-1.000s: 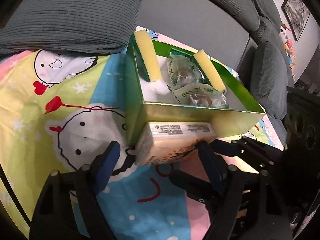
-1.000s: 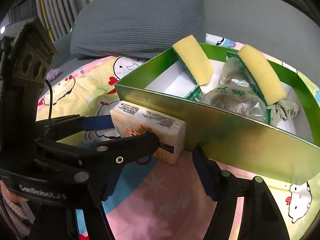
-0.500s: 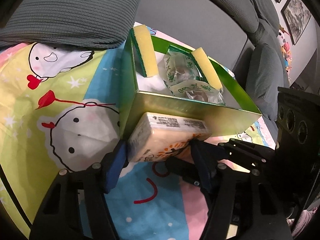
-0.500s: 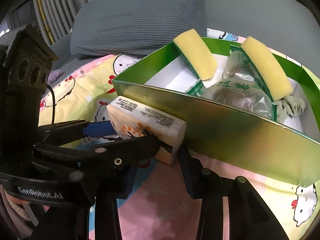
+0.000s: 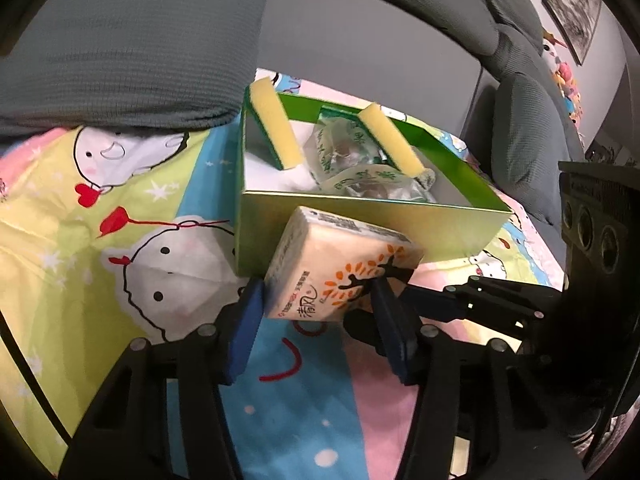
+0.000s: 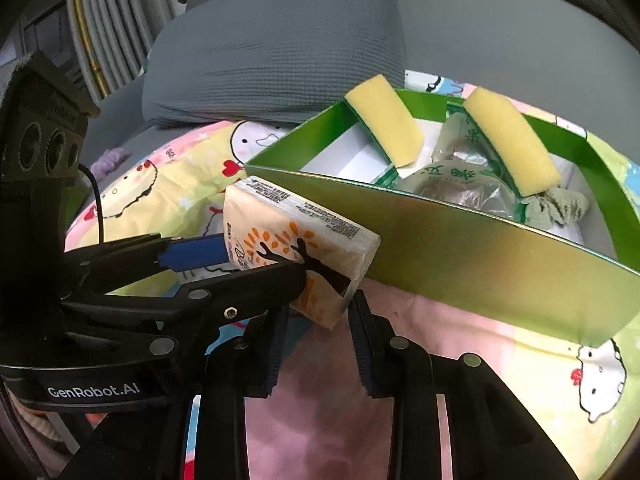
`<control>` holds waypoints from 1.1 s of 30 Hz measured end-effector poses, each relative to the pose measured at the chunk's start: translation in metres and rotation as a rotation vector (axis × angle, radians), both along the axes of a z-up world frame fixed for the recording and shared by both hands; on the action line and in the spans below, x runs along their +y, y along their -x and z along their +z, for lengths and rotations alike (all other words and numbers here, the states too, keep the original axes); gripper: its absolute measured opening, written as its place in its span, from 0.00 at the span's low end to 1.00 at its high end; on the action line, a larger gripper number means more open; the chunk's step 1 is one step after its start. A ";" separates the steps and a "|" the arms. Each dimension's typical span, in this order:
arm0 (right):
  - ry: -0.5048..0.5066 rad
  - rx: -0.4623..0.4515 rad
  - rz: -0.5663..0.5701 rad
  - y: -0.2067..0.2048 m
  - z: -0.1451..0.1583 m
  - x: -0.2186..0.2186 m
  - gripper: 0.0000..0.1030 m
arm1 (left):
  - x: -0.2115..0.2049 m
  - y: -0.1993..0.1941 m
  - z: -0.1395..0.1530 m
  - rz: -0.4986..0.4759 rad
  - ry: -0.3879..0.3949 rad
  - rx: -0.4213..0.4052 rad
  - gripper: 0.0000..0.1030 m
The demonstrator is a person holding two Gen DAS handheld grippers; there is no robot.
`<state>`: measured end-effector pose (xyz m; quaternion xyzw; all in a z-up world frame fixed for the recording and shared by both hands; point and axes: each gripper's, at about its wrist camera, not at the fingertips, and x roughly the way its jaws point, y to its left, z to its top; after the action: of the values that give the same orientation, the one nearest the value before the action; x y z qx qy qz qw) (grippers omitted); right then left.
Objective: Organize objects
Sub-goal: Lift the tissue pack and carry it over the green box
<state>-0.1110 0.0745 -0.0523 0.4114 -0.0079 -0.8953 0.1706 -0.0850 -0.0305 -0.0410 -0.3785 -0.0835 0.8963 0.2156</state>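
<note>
Left gripper [image 5: 318, 320], just closed, pinching tissue pack [image 5: 340, 264] against green box [image 5: 360, 224] wall at 6 o'clock. Right gripper [image 6: 318, 336] also just narrowed, corner between, contact unclear. Lift higher, clear rim, then release inside.

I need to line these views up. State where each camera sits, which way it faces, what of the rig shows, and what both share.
Left wrist: on the left gripper, looking forward and down at the tissue pack it clamps; the right gripper reaches in from the right.
Right wrist: on the right gripper, facing the same pack; the left gripper enters from the left.
Shared: pack, green box, two sponges, cartoon sheet.
</note>
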 end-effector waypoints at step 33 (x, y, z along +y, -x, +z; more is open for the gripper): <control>0.058 0.210 -0.092 -0.057 0.088 0.058 0.32 | 0.069 -0.025 0.089 -0.096 0.079 0.193 0.52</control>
<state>-0.0536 0.1326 0.0362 0.3094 -0.0344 -0.9398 0.1412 -0.0603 0.0381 0.0482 -0.3022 -0.0086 0.9198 0.2501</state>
